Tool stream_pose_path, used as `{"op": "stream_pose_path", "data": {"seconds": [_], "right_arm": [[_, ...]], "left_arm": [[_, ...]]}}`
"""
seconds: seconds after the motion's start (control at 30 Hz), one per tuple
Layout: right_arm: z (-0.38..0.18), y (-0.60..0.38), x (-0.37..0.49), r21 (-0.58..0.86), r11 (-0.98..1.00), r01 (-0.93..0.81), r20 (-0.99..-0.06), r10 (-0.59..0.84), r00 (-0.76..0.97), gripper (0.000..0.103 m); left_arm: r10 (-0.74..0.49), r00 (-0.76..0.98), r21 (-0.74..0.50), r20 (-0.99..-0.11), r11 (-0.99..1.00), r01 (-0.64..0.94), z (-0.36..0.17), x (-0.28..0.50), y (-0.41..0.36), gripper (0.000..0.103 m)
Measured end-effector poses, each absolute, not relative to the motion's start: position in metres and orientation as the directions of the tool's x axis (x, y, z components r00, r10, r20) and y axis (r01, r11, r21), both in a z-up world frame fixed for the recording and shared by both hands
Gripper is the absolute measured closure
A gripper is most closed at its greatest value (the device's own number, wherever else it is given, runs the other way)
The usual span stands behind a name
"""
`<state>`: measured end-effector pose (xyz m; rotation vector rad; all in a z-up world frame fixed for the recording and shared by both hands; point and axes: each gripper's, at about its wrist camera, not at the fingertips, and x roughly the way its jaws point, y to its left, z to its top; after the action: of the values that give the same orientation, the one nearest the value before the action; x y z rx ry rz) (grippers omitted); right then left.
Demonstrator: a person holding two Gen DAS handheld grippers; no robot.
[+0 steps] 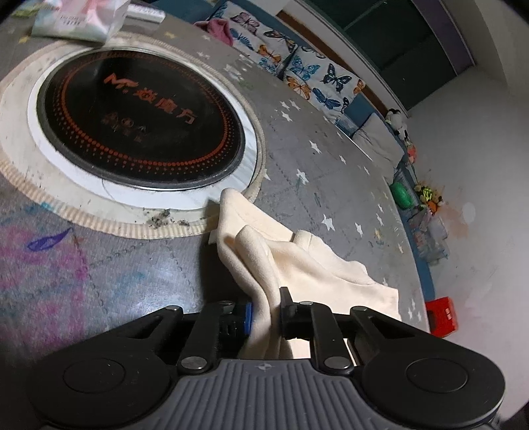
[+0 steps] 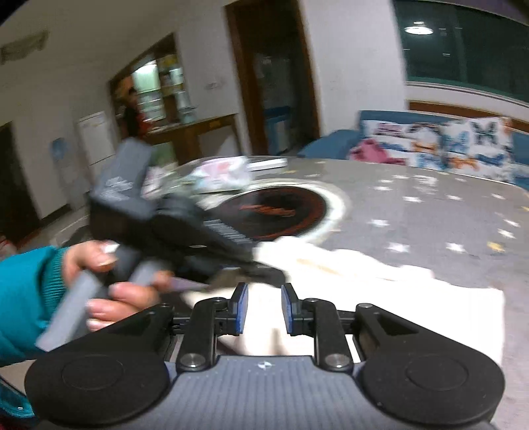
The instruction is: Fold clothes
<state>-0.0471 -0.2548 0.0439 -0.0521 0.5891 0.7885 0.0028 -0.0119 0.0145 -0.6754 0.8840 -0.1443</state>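
While the left tongs (image 1: 266, 314) pinch a bunched fold of the cream garment (image 1: 297, 261), the right tongs (image 2: 264, 309) stand narrow and hold nothing, cloth lying just beneath. Best lift the fold slowly, keeping it clear of the round cooktop (image 1: 139, 115) beyond. No containers seen; only packets (image 1: 76, 20) far off on the table (image 1: 330, 165).

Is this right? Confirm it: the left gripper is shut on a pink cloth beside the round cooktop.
Not quite. The cloth is cream, not pink, as the left wrist view shows. The rest holds: the left gripper is shut on it, beside the round cooktop.
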Motion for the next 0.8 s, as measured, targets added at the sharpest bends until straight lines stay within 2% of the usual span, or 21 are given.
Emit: {"op": "stream_pose_path", "data": {"seconds": [0.17, 0.33, 0.57, 0.8], "right_arm": [[0.036, -0.313, -0.02, 0.129, 0.865, -0.485, -0.552, 0.468, 0.69, 0.083], [0.015, -0.362, 0.006, 0.101, 0.946, -0.309, -0.589, 0.307, 0.748, 0.08], [-0.009, -0.384, 0.03, 0.217, 0.947, -0.237, -0.604, 0.321, 0.73, 0.08], [-0.008, -0.378, 0.028, 0.234, 0.942, -0.239, -0.593, 0.333, 0.733, 0.081]], "left_arm": [[-0.364, 0.643, -0.566, -0.674, 0.814, -0.133, 0.017, 0.002, -0.016, 0.087], [-0.339, 0.646, -0.524, -0.684, 0.845, -0.112, 0.019, 0.002, -0.022, 0.087], [-0.313, 0.647, -0.479, -0.695, 0.873, -0.093, 0.022, 0.005, -0.027, 0.086], [-0.28, 0.658, -0.419, -0.699, 0.906, -0.06, 0.029, 0.005, -0.037, 0.086]]}}
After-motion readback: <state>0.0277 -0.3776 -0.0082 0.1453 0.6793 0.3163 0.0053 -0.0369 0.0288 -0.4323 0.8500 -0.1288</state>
